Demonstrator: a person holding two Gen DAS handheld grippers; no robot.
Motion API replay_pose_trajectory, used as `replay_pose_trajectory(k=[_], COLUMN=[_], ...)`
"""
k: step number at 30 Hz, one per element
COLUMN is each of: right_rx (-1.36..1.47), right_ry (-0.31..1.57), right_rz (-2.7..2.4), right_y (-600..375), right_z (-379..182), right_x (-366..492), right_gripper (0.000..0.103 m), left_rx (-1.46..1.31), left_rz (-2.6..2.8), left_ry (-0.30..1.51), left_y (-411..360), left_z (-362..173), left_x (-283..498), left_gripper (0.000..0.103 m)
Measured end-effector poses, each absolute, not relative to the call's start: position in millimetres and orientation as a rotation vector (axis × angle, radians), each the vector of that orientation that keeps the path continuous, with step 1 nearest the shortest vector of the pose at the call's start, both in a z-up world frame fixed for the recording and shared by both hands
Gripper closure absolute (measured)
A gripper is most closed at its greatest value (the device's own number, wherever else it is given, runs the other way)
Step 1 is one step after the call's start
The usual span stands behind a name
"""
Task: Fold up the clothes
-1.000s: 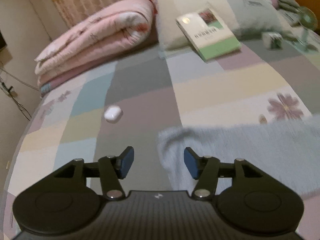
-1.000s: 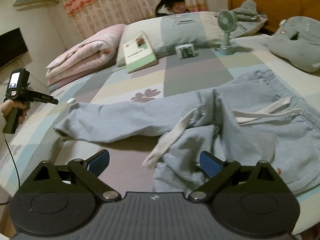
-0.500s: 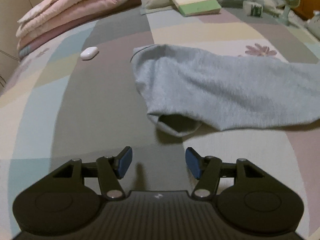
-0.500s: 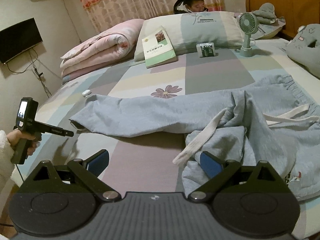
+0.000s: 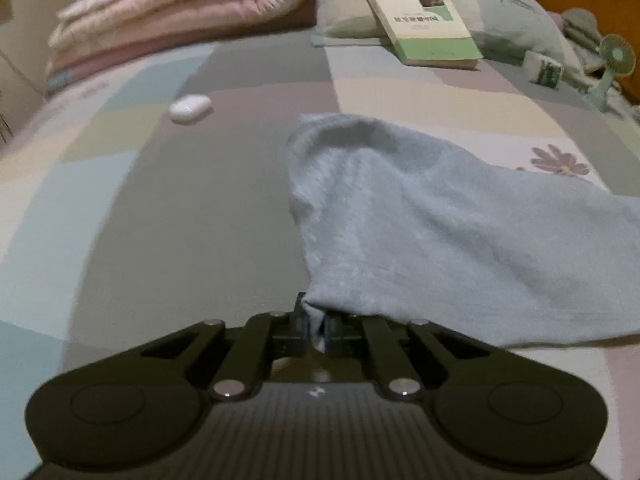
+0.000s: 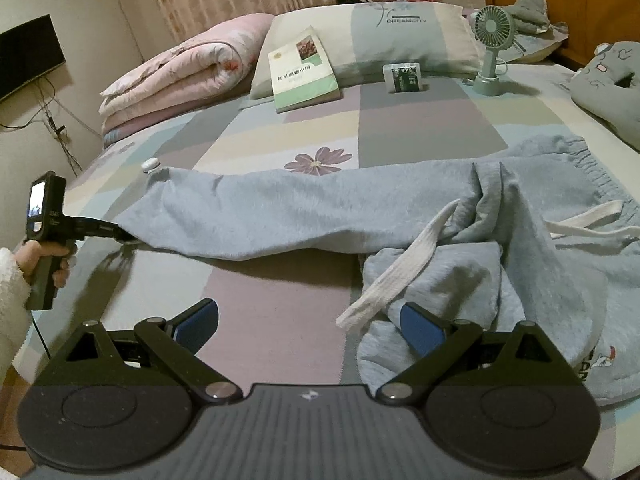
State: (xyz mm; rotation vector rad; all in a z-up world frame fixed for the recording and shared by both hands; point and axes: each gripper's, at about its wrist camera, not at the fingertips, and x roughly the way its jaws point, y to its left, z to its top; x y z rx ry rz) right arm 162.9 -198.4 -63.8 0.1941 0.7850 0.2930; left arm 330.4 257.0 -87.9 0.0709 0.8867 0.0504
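Left claw (image 5: 316, 330) pinches the grey sweatpants (image 6: 320, 216) leg hem; right claw (image 6: 310, 326) gapes wide beside the white drawstring (image 6: 400, 276); earbud case (image 5: 190, 108) lies nearby.

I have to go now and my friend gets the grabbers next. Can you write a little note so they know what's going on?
Left gripper: jaws shut on the cuff corner of the blue sweatpants.
Right gripper: jaws open, holding nothing, hovering by the bunched second leg and the white drawstring.
Sweatpants lie on the bed: one leg stretched out, the rest crumpled.
Done: cuff grabbed. No fold made yet.
Left: grab the other side, flatten, then fold.
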Motion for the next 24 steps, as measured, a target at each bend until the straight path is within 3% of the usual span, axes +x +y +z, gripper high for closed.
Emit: replay_pose_trajectory(k=[8,19,24], right_rx=[0.191,0.194,0.196], right_ry=[0.785,0.761,0.748], right_rz=[0.292,0.303,0.289], right_y=[-197,-201,-208], right_z=[-63,-59,-57], right_x=[162,151,146], right_gripper=[0.003,0.003,0.003], left_rx=[0.076,0.203,0.222], left_rz=[0.143,0.152,0.176], left_ry=[0.812,0.723,0.740], left_y=[292,272,273], left_z=[-44,14,15], left_x=[322,333,348], left_gripper=[0.100,0.100,0.099])
